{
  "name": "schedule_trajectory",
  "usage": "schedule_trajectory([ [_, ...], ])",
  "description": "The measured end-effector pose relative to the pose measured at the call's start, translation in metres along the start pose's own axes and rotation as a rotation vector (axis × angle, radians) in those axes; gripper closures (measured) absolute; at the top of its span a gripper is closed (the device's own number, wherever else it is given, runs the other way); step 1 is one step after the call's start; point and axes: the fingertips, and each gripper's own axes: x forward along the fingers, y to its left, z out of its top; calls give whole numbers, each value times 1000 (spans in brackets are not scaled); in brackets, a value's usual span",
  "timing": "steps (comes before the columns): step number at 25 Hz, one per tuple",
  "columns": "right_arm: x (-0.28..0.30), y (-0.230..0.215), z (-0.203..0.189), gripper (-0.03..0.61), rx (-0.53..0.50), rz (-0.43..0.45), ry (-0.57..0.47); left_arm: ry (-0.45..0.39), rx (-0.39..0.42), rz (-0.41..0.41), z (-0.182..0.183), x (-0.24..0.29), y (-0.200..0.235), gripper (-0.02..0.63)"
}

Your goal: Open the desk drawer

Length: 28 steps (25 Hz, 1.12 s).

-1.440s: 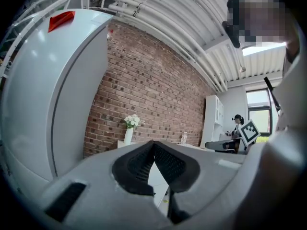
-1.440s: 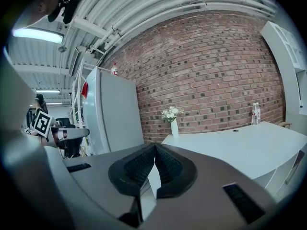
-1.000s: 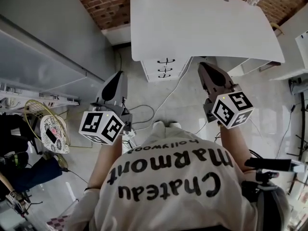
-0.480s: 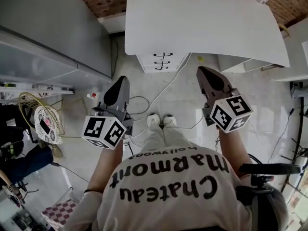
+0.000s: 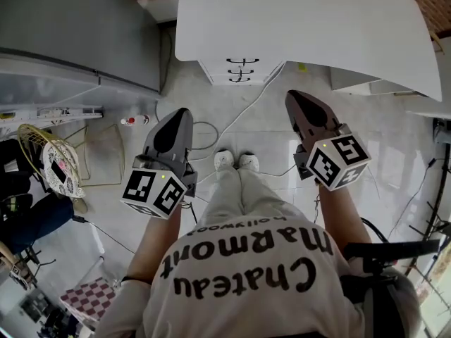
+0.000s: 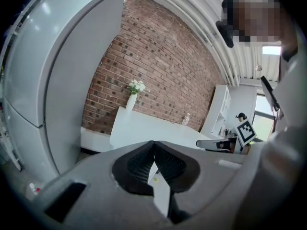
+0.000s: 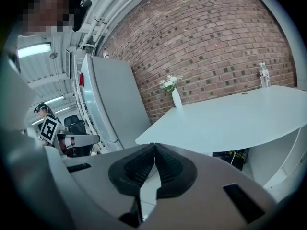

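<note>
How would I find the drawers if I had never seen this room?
Look for the big white desk by the brick wall. Under its front edge, toward the left end in the head view, sits a white drawer unit. Unlike the plain white panels beside it, it has three small black handles stacked one above another.

Lower centre, seen from above: a white T-shirt (image 5: 246, 277) lettered "Chateau Marmont hollywood" in black, pale trousers (image 5: 236, 192), white shoes (image 5: 237, 162). The grey left gripper (image 5: 181, 113) and right gripper (image 5: 293, 97) each carry a black-and-white marker cube (image 5: 156, 192).
</note>
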Motion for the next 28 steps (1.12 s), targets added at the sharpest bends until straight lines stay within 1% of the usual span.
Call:
schedule_trajectory([
  [4, 20, -14, -27, 567, -4, 7, 7, -8, 8, -11, -22, 20, 10, 598],
  [9, 46, -35, -58, 568, 30, -4, -5, -3, 7, -17, -55, 39, 28, 598],
  [14, 78, -50, -83, 567, 14, 9, -25, -17, -3, 7, -85, 58, 56, 598],
  [19, 113, -66, -102, 566, 1, 16, -37, -37, 7, 12, -106, 77, 83, 598],
  [24, 139, -76, -113, 568, -27, 30, -73, -69, 37, 4, -119, 91, 101, 598],
  [28, 158, -86, -132, 568, -63, 41, -108, -87, 60, -18, -143, 103, 114, 598],
])
